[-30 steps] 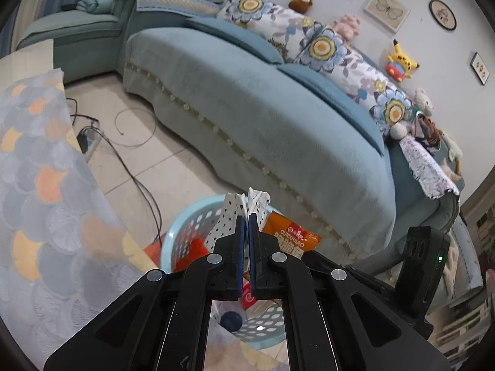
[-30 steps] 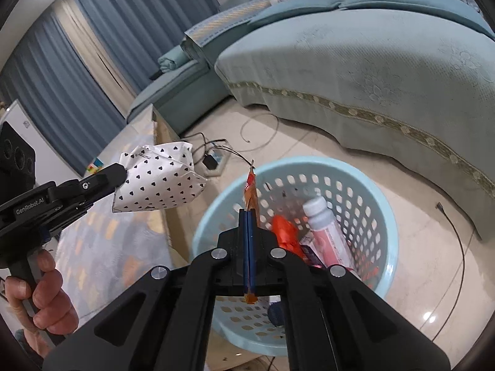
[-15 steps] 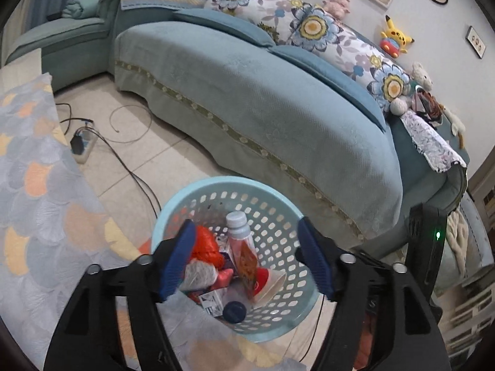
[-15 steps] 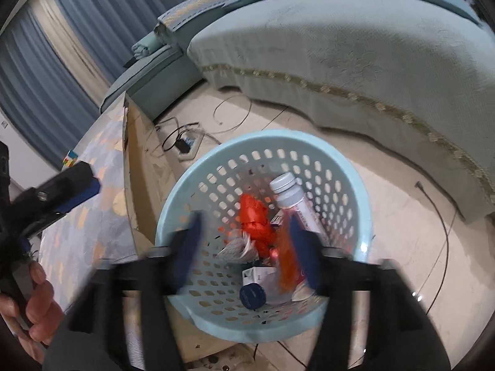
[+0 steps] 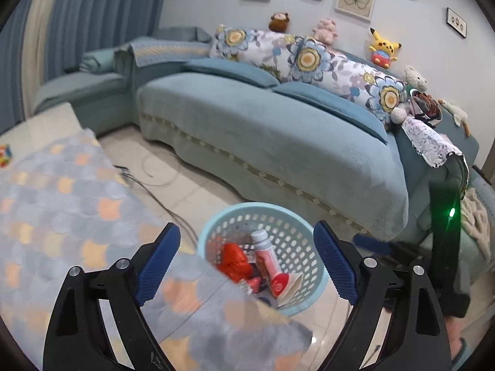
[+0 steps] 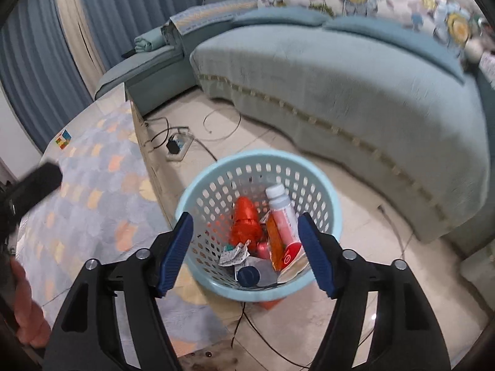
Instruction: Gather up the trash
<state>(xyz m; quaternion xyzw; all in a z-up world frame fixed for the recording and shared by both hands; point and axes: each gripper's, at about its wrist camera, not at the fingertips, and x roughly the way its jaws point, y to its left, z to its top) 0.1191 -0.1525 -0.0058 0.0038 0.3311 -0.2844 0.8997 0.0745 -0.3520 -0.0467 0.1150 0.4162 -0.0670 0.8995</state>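
A light blue perforated basket (image 5: pixel 216 225) (image 6: pixel 198 198) stands on the tiled floor beside the table. Inside lie a pink bottle with a white cap (image 6: pixel 281 210), a red crumpled bag (image 6: pixel 246 222), an orange wrapper (image 6: pixel 273 238), a dotted paper scrap (image 6: pixel 233 253) and a dark blue cap (image 6: pixel 247 275). My left gripper (image 5: pixel 247 266) is open and empty, above and back from the basket over the table edge. My right gripper (image 6: pixel 246 252) is open and empty, above the basket.
A table with a grey and orange patterned cloth (image 5: pixel 62 216) (image 6: pixel 92 191) is at the left, with a coloured cube (image 6: pixel 63 139) on it. A blue sofa (image 5: pixel 278 136) runs behind. Cables and a power strip (image 6: pixel 178 145) lie on the floor.
Both grippers opened and dropped their trash, the dotted paper and the orange wrapper, into the basket. Both have since pulled up and back from it.
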